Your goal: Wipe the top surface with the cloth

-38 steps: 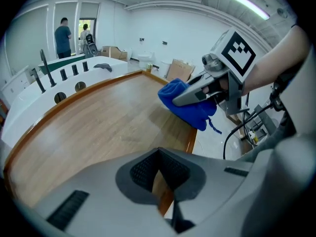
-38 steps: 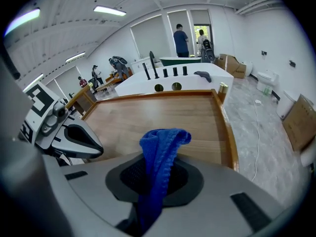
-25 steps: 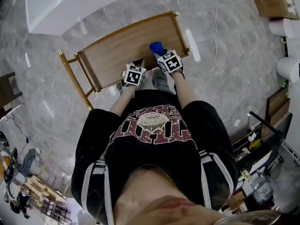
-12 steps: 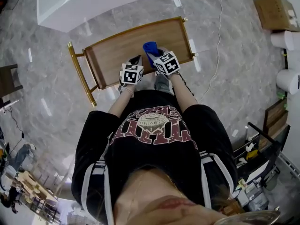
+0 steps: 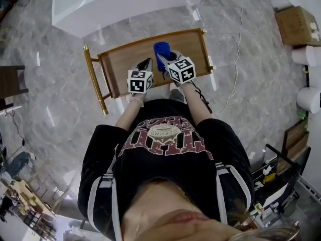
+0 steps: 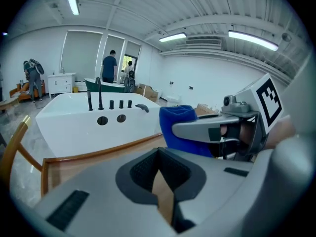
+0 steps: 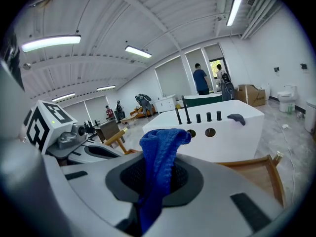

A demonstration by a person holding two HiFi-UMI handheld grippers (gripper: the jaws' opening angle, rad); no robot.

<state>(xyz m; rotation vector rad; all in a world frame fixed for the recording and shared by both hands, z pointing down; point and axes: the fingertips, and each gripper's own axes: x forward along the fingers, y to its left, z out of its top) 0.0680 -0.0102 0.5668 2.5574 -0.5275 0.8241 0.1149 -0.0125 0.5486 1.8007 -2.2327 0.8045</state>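
Note:
A wooden table top [image 5: 125,64] on a gold frame lies in front of me. My right gripper [image 5: 165,59] is shut on a blue cloth [image 5: 161,50], which stands up out of its jaws over the middle of the top. In the right gripper view the blue cloth [image 7: 158,154] fills the gap between the jaws. My left gripper [image 5: 146,64] hovers just left of it over the top, jaws together with nothing between them. The left gripper view shows the blue cloth [image 6: 177,125] and the wood [image 6: 84,159] ahead.
A white bathtub [image 5: 125,4] with black taps stands just beyond the table. A cable [image 5: 235,44] runs over the marble floor to the right. A cardboard box [image 5: 296,24] and white rolls sit at far right, a dark stool [image 5: 10,82] at left. People stand far off.
Both grippers have moved forward from the table's near edge to over its middle, the right one carrying the blue cloth. The head view has shifted, showing more of the bathtub.

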